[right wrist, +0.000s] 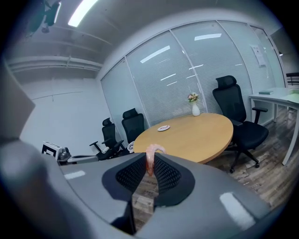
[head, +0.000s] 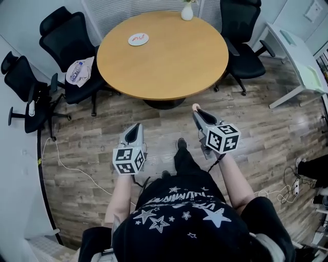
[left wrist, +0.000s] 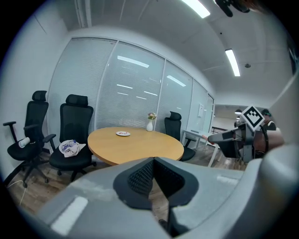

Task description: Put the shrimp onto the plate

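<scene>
Gripping one shrimp, your right gripper hangs off the table's near edge. Your left gripper is closed, empty. One plate sits near the far-left edge.

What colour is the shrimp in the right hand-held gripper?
Pale pinkish-orange; the shrimp shows best in the right gripper view.

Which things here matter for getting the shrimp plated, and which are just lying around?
For the job: shrimp, pinched in the right tool; plate; round table it sits on.
Lying about: flower vase; black chairs; bundle on one chair; white desk; left tool, shut and empty.
</scene>
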Demonstrator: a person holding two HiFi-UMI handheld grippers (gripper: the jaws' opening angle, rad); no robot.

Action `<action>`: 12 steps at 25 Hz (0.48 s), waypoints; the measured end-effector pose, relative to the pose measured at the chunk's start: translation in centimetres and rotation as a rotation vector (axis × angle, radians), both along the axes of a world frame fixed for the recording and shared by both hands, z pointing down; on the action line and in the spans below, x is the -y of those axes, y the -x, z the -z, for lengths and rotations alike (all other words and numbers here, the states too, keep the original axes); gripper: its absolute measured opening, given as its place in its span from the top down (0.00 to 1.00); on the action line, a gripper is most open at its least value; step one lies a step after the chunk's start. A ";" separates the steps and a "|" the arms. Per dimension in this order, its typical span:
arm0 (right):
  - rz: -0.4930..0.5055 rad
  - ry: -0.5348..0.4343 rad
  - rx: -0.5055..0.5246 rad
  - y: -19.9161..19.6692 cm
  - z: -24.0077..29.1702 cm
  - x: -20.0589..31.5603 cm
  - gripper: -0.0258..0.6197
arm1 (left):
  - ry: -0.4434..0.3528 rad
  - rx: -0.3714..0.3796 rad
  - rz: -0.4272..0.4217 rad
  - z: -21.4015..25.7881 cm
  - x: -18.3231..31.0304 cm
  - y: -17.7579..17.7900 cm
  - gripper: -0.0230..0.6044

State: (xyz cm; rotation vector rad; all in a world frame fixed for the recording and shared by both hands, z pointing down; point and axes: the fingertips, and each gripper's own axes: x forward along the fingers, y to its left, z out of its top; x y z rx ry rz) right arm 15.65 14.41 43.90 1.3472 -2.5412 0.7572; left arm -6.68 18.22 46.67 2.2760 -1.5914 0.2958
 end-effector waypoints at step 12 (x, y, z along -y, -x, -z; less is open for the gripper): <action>0.083 0.008 0.050 0.1 -0.1 15.0 0.87 | 0.021 0.021 0.097 0.1 11.9 -0.3 0.96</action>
